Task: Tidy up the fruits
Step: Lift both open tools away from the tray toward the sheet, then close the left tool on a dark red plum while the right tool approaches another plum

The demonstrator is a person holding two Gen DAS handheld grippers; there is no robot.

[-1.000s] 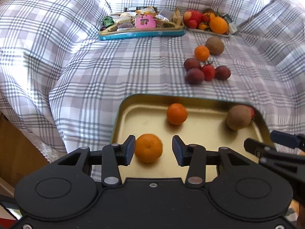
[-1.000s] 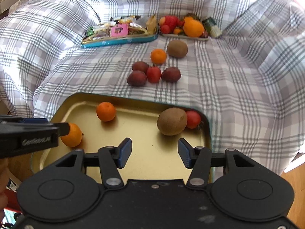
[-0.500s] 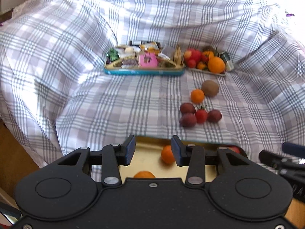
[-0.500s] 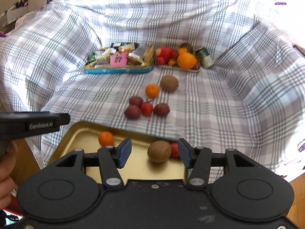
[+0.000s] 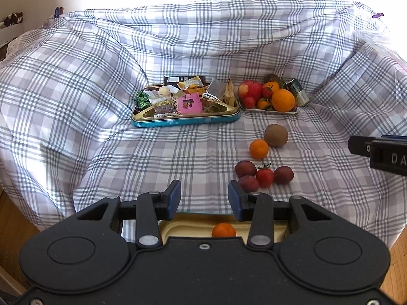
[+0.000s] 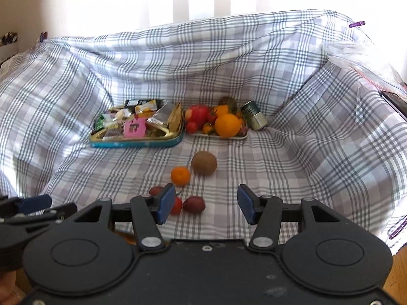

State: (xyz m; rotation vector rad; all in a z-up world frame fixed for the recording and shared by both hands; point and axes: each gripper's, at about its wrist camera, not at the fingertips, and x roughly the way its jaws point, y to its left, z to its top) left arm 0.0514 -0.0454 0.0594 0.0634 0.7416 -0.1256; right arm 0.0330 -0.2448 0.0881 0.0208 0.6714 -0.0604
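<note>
Both the left gripper [image 5: 203,199] and the right gripper [image 6: 206,207] hang with jaws apart and empty; the left one's jaws have just been closing on nothing. Loose fruits lie on the checked cloth [image 5: 101,152]: a kiwi [image 5: 276,135] just beside a mandarin [image 5: 259,149], three plums [image 5: 246,168] around a tomato [image 5: 264,177]. The right gripper's side reads "DA" in the left view. The snack wrappers' print is too small to read.

Checked cloth [image 5: 178,58]: white, grey and blue-grey plaid. Snack tin [image 5: 185,121]: teal wall, gold inside. Kiwi [image 5: 276,135]: brown. Mandarin [image 5: 259,149]: orange. Plums [image 5: 245,168]: dark red-purple. Cherry tomato [image 5: 264,177]: red. Near tray [image 5: 193,225]: gold. Hand-held gripper pads [image 5: 175,198]: blue.
</note>
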